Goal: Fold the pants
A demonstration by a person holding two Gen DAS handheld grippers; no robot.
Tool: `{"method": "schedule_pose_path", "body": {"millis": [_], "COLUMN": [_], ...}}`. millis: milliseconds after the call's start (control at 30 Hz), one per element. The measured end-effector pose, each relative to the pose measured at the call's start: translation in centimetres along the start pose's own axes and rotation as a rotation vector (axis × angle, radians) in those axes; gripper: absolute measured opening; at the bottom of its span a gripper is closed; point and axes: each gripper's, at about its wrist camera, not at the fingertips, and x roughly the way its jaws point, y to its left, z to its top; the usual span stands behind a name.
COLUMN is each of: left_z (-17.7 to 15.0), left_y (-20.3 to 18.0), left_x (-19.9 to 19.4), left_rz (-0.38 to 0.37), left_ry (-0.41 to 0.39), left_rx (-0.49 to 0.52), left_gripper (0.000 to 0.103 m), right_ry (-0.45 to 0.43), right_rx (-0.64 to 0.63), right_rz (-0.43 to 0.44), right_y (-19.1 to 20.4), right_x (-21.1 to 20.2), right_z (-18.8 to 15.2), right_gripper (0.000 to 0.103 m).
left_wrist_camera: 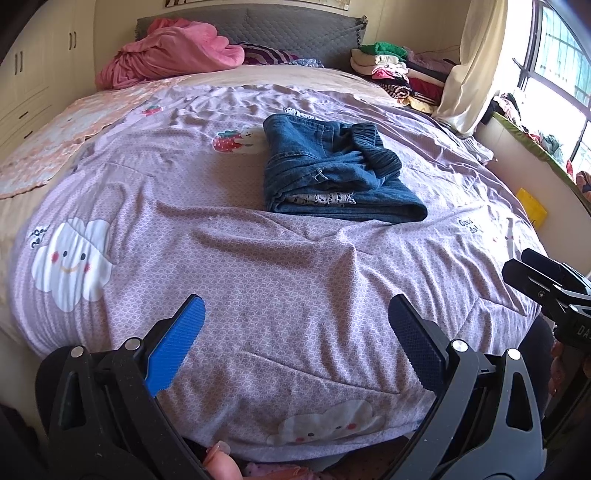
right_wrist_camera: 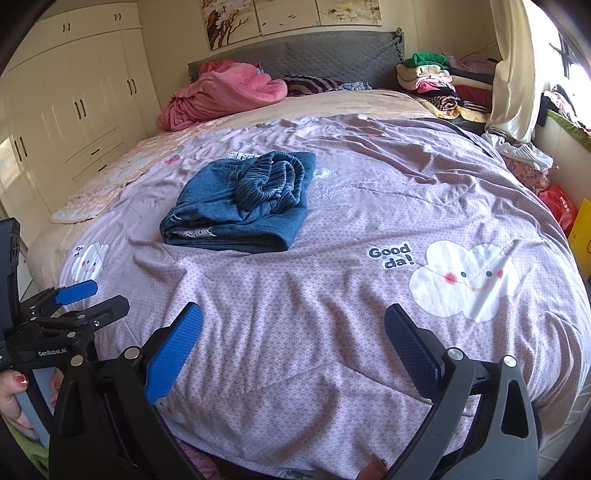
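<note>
Blue denim pants [left_wrist_camera: 332, 173] lie folded in a compact bundle on the purple bedspread [left_wrist_camera: 258, 280], with the elastic waistband bunched on top and white lace showing at the front edge. They also show in the right wrist view [right_wrist_camera: 243, 206]. My left gripper [left_wrist_camera: 297, 317] is open and empty, held above the bedspread well short of the pants. My right gripper [right_wrist_camera: 293, 325] is open and empty, also near the bed's front edge, to the right of the pants. The left gripper shows at the left of the right wrist view [right_wrist_camera: 92, 297].
A pink blanket [left_wrist_camera: 170, 51] lies by the grey headboard [left_wrist_camera: 295, 33]. A stack of folded clothes [left_wrist_camera: 399, 74] sits at the far right corner. White wardrobes [right_wrist_camera: 74, 99] stand to the left. A window and curtain [left_wrist_camera: 476, 62] are to the right.
</note>
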Motion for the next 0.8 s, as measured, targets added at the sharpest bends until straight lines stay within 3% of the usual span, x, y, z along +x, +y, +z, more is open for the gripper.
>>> {"method": "schedule_pose_path", "body": {"millis": [800], "left_z": [-0.22], "left_y": [-0.03], "left_x": [-0.20], "left_rz": [0.009], "left_ry": [0.015], "left_rx": [-0.002], "left_gripper": [0.093], "right_ry": [0.005], "right_rx": [-0.001], "right_rz": [0.004], "right_y": [0.16], "right_x": [0.10], "right_z": [-0.13], "right_gripper": [0.098]}}
